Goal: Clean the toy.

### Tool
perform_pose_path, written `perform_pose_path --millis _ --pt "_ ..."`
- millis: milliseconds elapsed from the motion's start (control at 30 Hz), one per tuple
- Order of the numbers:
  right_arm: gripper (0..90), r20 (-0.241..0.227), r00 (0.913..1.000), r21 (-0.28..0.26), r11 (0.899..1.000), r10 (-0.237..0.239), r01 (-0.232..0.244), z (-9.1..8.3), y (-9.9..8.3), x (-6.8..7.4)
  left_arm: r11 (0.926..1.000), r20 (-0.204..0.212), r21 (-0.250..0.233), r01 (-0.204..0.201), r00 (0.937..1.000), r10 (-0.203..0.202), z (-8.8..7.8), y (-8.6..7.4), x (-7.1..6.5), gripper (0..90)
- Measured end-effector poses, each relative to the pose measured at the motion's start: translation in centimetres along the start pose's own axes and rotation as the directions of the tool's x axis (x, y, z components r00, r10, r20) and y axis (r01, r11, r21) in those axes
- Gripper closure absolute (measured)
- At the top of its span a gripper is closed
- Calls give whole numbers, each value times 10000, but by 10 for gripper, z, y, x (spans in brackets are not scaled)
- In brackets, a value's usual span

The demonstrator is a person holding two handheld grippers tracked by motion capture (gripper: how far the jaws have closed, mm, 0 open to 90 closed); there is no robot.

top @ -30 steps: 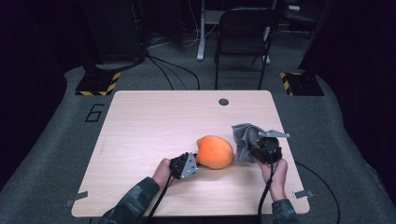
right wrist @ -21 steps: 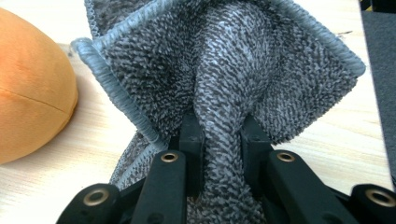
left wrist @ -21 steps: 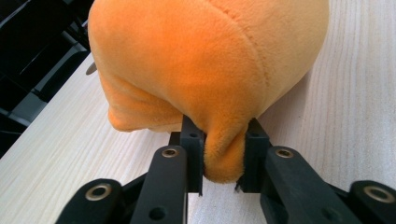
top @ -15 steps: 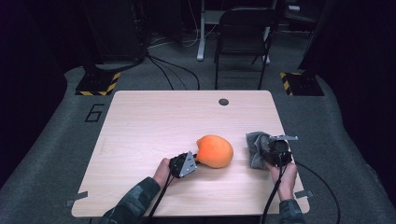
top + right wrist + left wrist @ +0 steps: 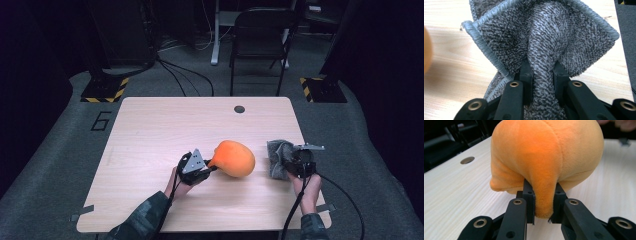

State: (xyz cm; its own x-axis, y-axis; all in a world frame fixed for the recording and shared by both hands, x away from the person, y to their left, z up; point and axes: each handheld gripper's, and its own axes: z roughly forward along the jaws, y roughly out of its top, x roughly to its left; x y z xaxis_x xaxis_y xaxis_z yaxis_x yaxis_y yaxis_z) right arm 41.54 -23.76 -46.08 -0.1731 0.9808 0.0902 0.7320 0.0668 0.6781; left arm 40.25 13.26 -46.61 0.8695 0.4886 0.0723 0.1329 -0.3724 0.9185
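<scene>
An orange plush toy [image 5: 234, 158] is at the middle of the wooden table [image 5: 165, 130]. My left gripper [image 5: 211, 167] holds it from the left, shut on a fold of its fabric [image 5: 544, 202], and the plush's [image 5: 544, 157] near end is raised off the wood. A grey knitted cloth [image 5: 278, 159] lies bunched near the table's right edge. My right gripper [image 5: 289, 162] is shut on a pinched ridge of that cloth [image 5: 544, 37], jaws [image 5: 541, 72] tight on both sides of it.
A round cable hole [image 5: 239, 109] sits at the table's far edge. A black chair [image 5: 260, 40] stands behind the table, with cables on the floor. The table's right edge is close beside the cloth.
My right gripper has dragged the grey cloth to the right, away from the plush. My left gripper has lifted the plush's near end a little.
</scene>
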Motion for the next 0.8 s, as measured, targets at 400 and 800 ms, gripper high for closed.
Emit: perform_pose_path --millis 400,800 --pt "753 -196 9997 -249 9996 -114 109 -6 5 7 9756 73 749 2062 9783 -2073 -8 19 0 785" --pt "756 -668 9954 -877 9942 -682 622 -28 19 28 9290 -28 1819 3224 9449 -3274 1 12 8 778"
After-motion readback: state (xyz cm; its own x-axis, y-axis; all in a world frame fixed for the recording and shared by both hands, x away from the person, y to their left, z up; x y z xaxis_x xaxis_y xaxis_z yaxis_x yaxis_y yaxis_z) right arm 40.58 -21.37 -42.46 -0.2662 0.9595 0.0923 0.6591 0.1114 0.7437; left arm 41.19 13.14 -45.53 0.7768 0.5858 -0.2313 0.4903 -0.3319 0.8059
